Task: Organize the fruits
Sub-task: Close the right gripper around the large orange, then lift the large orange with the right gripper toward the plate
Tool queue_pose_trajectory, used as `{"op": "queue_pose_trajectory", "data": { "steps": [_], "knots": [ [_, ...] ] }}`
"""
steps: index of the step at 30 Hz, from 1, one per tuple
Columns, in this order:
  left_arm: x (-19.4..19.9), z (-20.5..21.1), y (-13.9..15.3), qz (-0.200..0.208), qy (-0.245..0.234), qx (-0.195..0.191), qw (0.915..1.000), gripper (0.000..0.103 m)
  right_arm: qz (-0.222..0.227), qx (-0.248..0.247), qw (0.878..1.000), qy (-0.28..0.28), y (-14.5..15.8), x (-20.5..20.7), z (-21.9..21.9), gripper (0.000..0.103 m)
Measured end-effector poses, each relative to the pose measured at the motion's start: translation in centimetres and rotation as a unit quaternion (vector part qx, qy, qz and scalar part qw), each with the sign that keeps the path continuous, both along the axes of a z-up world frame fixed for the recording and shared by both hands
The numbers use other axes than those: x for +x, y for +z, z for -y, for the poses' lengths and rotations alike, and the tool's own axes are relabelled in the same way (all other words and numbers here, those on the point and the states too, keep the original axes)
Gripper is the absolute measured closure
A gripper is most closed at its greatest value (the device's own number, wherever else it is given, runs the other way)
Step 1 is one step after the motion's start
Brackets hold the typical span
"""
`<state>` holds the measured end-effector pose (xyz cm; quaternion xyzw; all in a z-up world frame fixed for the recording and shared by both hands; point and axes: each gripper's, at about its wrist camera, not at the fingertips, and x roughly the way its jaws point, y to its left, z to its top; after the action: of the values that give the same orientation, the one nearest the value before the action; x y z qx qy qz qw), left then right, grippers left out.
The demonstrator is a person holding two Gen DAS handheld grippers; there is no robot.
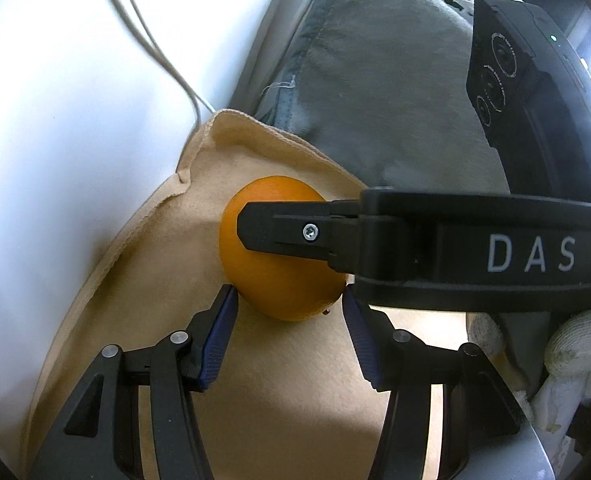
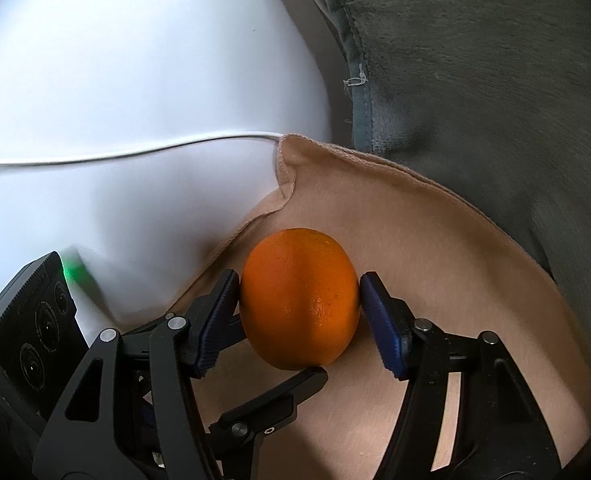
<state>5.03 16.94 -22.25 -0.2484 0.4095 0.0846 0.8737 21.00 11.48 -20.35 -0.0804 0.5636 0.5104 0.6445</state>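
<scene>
An orange [image 2: 299, 300] lies on a tan cloth [image 2: 435, 240] spread over the white table [image 2: 135, 80], with a grey blanket [image 2: 475, 80] on the far right and a white cable [image 2: 115, 156] (partly under the cloth). Both tools clench the orange: the right tool [image 2: 299, 304] from its sides, the left tool [image 1: 289, 308] from the near end.

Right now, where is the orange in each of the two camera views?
Left wrist view: the orange sits at the centre, on the beige cloth, partly behind a black finger of the other tool.
Right wrist view: the orange is just below the centre, between the blue pads.
Shared landmark: the folded corner of the beige cloth, beside the white cable.
</scene>
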Motion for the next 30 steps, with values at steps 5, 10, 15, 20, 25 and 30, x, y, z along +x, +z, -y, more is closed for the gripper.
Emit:
{"op": "queue_pose_trajectory", "data": {
  "steps": [5,10,15,20,25,30],
  "knots": [
    [-0.1,1.0,0.7,0.004,-0.004,0.004,1.0,0.05,0.002,0.008,1.0,-0.007,0.4,0.0,1.9,0.038],
    [0.0,2.1,1.8,0.008,-0.012,0.009,0.9999,0.05,0.005,0.015,1.0,-0.014,1.2,-0.3,4.1,0.038],
    [-1.2,3.8,2.5,0.012,-0.025,0.01,0.9996,0.05,0.008,0.02,0.999,-0.031,1.8,-0.4,6.9,0.038],
    [-0.7,6.0,3.2,0.017,-0.048,0.011,0.9987,0.05,0.011,0.022,0.998,-0.054,2.8,-0.3,10.1,0.038],
    [-0.1,8.7,3.9,0.022,-0.072,0.011,0.9971,0.05,0.014,0.023,0.996,-0.083,4.5,0.4,13.4,0.038],
    [1.0,11.6,4.2,0.024,-0.1,0.008,0.9946,0.05,0.016,0.022,0.994,-0.11,4.8,0.7,17.0,0.038]
  ]
}}
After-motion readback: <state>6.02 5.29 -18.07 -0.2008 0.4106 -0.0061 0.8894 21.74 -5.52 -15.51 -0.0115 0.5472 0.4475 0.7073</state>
